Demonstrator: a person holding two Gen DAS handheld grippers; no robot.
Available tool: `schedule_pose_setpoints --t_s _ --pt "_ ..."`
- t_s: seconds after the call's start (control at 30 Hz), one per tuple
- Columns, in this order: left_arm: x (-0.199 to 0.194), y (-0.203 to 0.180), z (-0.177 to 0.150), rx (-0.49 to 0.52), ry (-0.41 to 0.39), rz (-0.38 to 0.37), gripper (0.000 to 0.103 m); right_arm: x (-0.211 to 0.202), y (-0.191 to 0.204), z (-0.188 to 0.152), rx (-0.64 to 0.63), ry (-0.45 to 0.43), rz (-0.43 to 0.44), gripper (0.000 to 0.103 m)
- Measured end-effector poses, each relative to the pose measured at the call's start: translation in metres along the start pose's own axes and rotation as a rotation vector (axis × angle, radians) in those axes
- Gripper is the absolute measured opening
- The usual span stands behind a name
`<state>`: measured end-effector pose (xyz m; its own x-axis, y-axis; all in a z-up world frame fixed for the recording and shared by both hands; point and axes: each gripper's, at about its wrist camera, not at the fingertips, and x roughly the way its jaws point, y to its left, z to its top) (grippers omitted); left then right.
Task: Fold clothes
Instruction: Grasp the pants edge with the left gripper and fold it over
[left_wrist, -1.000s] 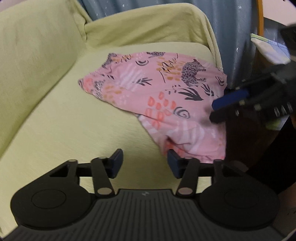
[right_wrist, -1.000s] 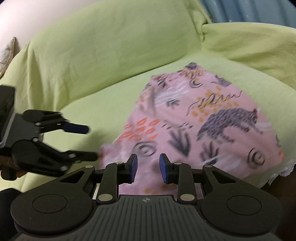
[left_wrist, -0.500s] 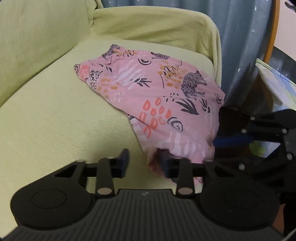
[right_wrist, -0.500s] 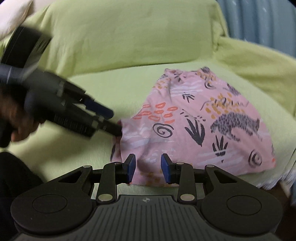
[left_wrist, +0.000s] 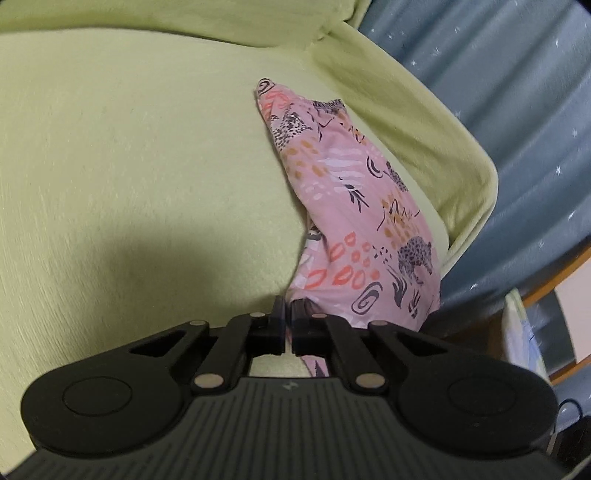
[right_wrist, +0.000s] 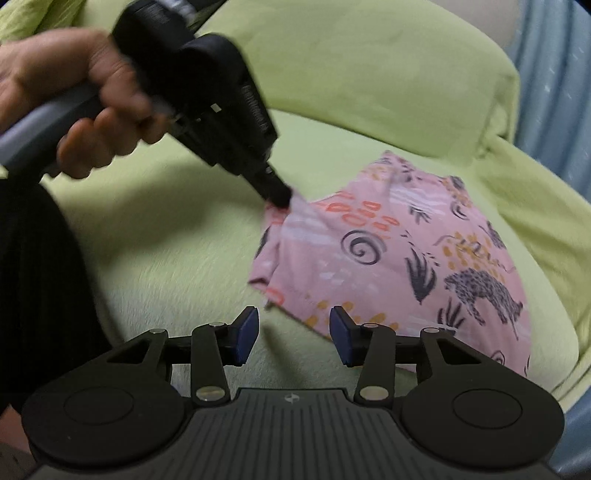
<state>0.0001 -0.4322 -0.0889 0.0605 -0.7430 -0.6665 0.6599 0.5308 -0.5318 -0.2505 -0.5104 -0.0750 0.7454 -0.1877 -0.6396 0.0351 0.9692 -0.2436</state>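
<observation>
A pink printed garment with leopards and leaves lies on the green sofa seat. My left gripper is shut on a corner of the garment and lifts that corner off the seat. In the right wrist view the left gripper pinches the garment's near left corner, held by a hand. My right gripper is open and empty, just in front of the garment's near edge.
The sofa has a green backrest and an armrest. A blue curtain hangs beyond the armrest. A wooden frame and a light cloth are at the right of the left wrist view.
My left gripper has closed on the garment's corner and raised it. My right gripper has opened wider and stays near the garment's front edge.
</observation>
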Motion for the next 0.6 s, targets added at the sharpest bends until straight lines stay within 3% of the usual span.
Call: schedule_pose_setpoints --t_s 0.27,0.4,0.47,0.5,0.6 --pt "0.005 0.021 -0.006 -0.095 -0.048 -0.079 0.001 0.011 0.014 0.007 -0.1 -0.01 -0.024 0.036" --pt "0.009 0.026 -0.006 -0.123 -0.072 -0.097 0.002 0.017 0.014 0.008 -0.096 -0.009 -0.015 0.026" --pt "0.009 0.025 -0.006 -0.12 -0.077 -0.097 0.002 0.019 0.014 0.008 -0.09 -0.007 -0.014 0.013" --pt "0.009 0.025 -0.006 -0.121 -0.077 -0.099 0.002 0.017 0.014 0.009 -0.084 -0.011 -0.015 0.0" --pt "0.01 0.029 -0.007 -0.139 -0.077 -0.113 0.002 0.009 0.009 0.009 -0.033 -0.038 -0.022 0.0"
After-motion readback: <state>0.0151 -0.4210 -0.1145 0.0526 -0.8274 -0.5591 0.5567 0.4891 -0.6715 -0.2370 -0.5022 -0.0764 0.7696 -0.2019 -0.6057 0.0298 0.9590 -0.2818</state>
